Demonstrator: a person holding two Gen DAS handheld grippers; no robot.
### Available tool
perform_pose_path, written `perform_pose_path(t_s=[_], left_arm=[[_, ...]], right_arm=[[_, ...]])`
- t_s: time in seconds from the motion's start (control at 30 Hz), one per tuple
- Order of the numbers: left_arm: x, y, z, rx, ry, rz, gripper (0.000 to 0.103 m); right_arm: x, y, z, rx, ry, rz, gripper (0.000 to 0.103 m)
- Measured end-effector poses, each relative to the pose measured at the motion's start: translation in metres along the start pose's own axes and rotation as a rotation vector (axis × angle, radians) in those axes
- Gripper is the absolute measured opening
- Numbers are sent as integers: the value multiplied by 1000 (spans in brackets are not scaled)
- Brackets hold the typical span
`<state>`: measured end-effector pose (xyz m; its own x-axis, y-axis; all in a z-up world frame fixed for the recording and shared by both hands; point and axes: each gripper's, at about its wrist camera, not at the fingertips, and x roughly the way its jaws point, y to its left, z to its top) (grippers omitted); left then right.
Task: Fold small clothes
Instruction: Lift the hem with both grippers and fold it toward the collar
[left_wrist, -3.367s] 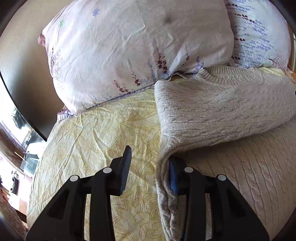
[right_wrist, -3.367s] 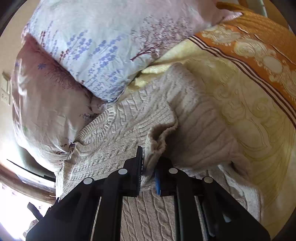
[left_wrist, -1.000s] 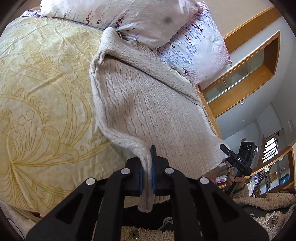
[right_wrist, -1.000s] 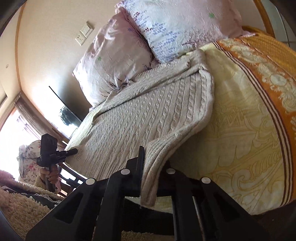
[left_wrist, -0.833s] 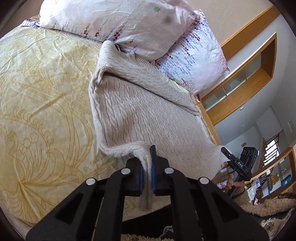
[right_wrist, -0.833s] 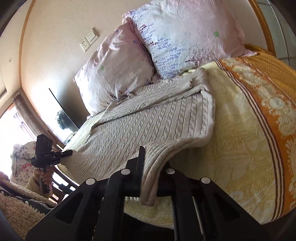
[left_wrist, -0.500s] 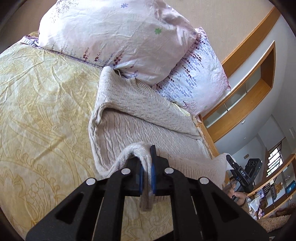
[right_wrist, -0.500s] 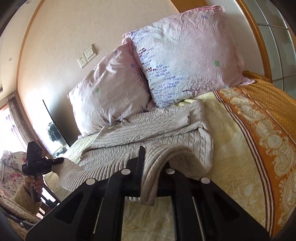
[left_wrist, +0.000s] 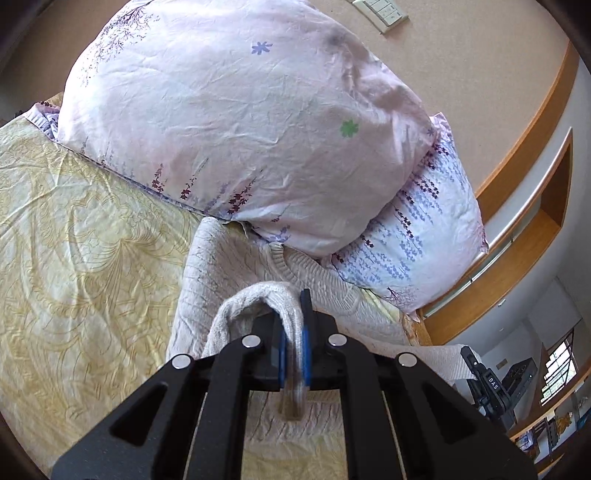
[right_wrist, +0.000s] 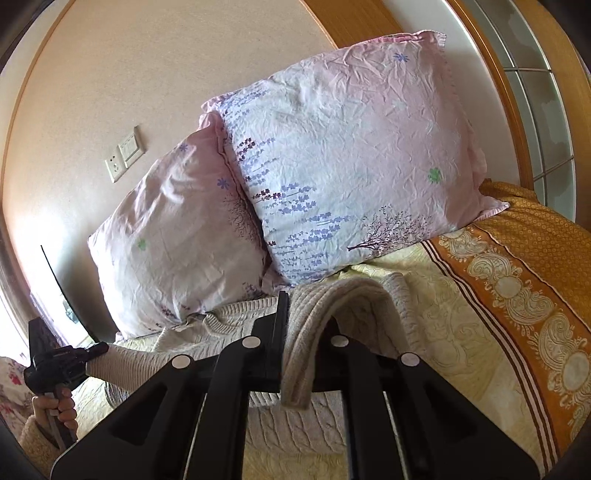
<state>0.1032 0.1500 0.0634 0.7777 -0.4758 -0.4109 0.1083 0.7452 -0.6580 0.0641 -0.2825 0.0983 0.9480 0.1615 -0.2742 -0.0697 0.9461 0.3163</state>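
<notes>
Left tongs (left_wrist: 293, 343): closed on one bottom corner of the sweater (left_wrist: 221, 266), the hem bunched over the blue pads and a short tail hanging below.

Right tongs (right_wrist: 299, 343): closed on the other bottom corner, the knit draped over the fingers in a thick roll.

Sweater: cream cable-knit, on the bed (left_wrist: 74, 240) near its head end, collar just under the two pillows (left_wrist: 240, 129). Its lower half hangs between the two tongs, raised off the bedspread and doubled toward the collar.

Pillows: two, floral, propped against the wall at the head of the bed, the sweater's top edge touching them.

Bedspread: yellow with an orange patterned border (right_wrist: 517, 295) along the right edge.

Person's left hand (right_wrist: 55, 406): seen in the right view, gripping the handle of the left tongs.

Progress: the sides appear already folded in; the bottom-to-top fold is under way, hem not yet laid down. Left to do, as I judge it: lay the hem at the collar, let go, smooth.

Change since a second ago: the hem hung off the foot edge then; both corners have since been carried up and toward the pillows.
</notes>
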Motion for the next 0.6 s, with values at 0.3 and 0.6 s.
perform_pose_path(t_s=[0.3, 0.6], left_arm=[[51, 13, 15, -57, -31, 140, 6], [90, 41, 14, -165, 23, 198, 6]], right_arm=[[62, 2, 10, 70, 55, -98, 7], [120, -46, -6, 318, 204, -157, 7]])
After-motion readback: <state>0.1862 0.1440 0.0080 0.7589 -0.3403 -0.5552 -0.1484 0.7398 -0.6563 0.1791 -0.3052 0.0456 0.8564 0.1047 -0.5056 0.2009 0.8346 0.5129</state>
